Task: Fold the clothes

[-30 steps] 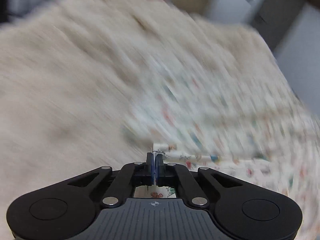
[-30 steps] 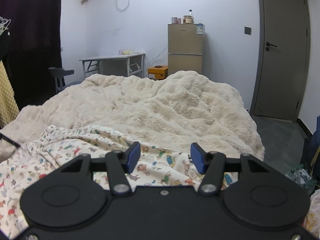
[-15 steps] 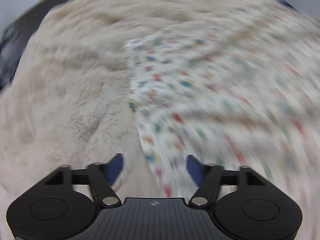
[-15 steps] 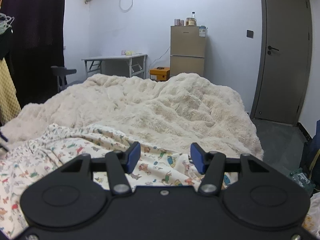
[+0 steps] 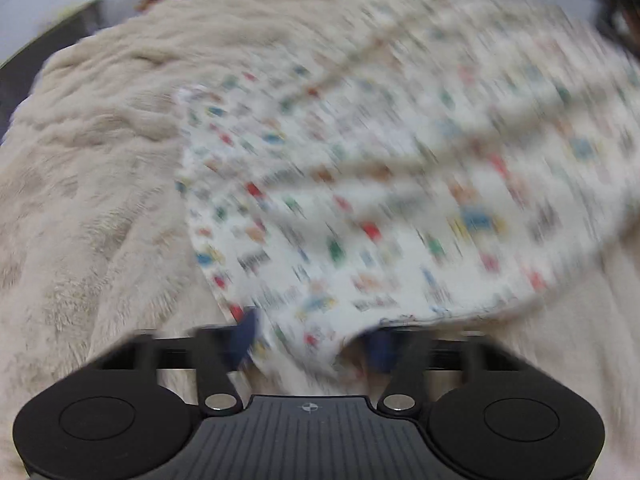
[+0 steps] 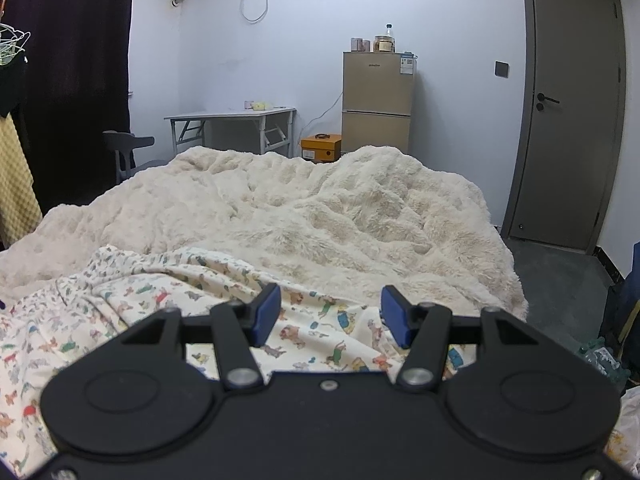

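Note:
A white garment with a small colourful animal print (image 5: 360,180) lies spread on a cream fluffy blanket (image 5: 100,160). The left wrist view is motion-blurred. My left gripper (image 5: 312,342) points down at the garment's near corner, which lies between its blue pads. The jaws still stand apart and are closing. In the right wrist view the same garment (image 6: 140,308) lies crumpled on the blanket (image 6: 320,208). My right gripper (image 6: 332,316) hovers open just above the cloth, with nothing pinched.
Beyond the bed stand a folding table (image 6: 232,114), a grey chair (image 6: 128,148), an orange box (image 6: 321,148) and a small fridge (image 6: 377,100). A closed grey door (image 6: 568,112) is at the right. Dark floor runs along the bed's right side.
My left gripper, shut on a garment edge a second ago, let go, rolled and swung across the cloth. Its jaws now narrow around the near corner. The right gripper has stayed put.

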A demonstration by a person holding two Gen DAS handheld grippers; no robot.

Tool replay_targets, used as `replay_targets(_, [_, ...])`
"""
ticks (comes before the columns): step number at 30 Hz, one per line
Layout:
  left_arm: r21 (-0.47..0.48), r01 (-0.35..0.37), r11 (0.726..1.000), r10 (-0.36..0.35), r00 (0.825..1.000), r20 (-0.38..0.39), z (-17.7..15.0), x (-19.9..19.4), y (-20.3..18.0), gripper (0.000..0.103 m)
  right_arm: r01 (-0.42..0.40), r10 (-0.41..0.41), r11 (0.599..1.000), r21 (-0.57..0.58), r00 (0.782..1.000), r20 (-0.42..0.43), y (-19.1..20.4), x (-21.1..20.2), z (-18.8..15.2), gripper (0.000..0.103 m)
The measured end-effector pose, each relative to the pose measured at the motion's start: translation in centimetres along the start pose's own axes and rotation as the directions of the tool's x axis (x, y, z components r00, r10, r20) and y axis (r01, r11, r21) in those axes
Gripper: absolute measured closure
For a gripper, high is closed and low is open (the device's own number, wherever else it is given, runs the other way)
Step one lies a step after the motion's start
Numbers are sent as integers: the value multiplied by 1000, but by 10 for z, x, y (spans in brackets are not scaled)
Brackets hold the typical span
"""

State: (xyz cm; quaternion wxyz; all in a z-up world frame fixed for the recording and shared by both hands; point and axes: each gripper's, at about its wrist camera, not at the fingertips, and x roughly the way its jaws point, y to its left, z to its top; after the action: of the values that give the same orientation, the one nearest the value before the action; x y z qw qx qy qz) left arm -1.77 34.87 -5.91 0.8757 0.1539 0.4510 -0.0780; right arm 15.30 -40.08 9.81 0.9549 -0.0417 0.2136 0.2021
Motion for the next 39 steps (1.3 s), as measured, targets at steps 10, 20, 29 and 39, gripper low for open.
replay_targets(10, [192,-172,966,166,985,49,-19,-78,-3,97,-12,12,1000,12,1000,1,-9,-5,-1,49])
replay_targets(20, [54,91,994,-101,968,228,12,-83,22,29,9,-13,999,-47,995,-96,-29,28,8,47])
replay_targets(29, [147,222,964,-264,864,428,262,14,-17,24,-196,148,967,-163,952,-270,-18,124,37,46])
replay_targets(39, [98,502,859,-509,824,248,406,177,-51,35,-420,395,904,78,755,-523,-47,227,36,55])
